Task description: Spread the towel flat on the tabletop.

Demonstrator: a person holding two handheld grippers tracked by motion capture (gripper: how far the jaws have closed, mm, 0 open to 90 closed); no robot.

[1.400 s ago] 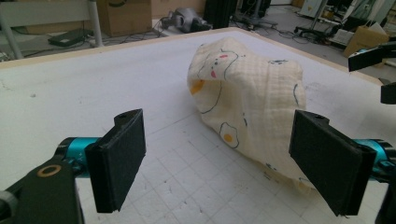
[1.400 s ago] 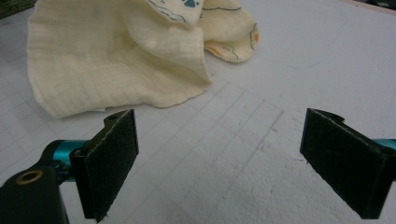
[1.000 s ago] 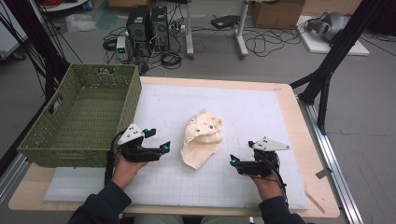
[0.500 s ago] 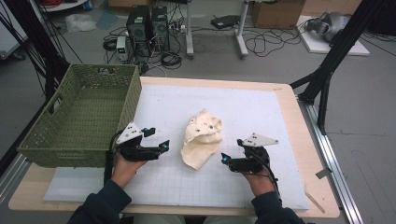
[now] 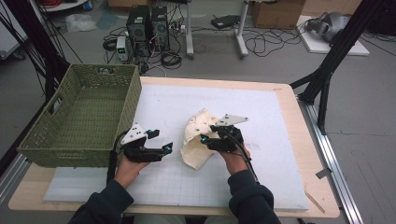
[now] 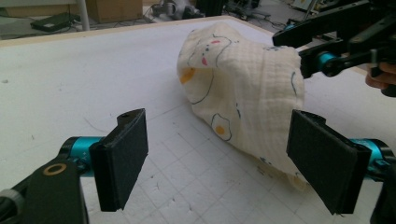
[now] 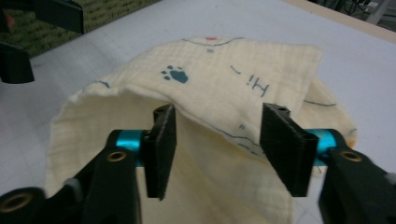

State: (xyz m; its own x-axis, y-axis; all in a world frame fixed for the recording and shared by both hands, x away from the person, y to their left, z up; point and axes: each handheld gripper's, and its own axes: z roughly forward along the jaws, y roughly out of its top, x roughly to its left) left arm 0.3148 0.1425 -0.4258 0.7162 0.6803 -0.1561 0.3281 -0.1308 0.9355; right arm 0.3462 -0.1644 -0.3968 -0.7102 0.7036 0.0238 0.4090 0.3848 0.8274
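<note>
Step in hand: a crumpled cream muslin cloth printed with small cartoon figures (image 5: 196,140) is being approached for a grasp, judging by how both grippers are placed.
Cloth position: it is heaped near the middle of the desk (image 5: 280,154), on a white gridded mat (image 5: 154,186), nearer the front edge than the back.
Right gripper (image 5: 208,135): its fingers (image 7: 161,149) are spread moderately wide, astride a raised fold of the cloth; nothing is pinched yet.
Left gripper (image 5: 163,149): its fingers (image 6: 122,156) are held wide apart, just beside the cloth's left side, grasping nothing.
Doing it well: the raised fold should probably be seated deep between the right fingers before closing, so that one layer is caught rather than a bunch.
Cloth texture: soft, thin, waffle-woven, limp; it is likely to sag and slip.
Mat: matte, lightly scuffed, lined in squares.
Green woven basket (image 5: 74,126): rectangular, open-weave, standing at the desk's left edge.
</note>
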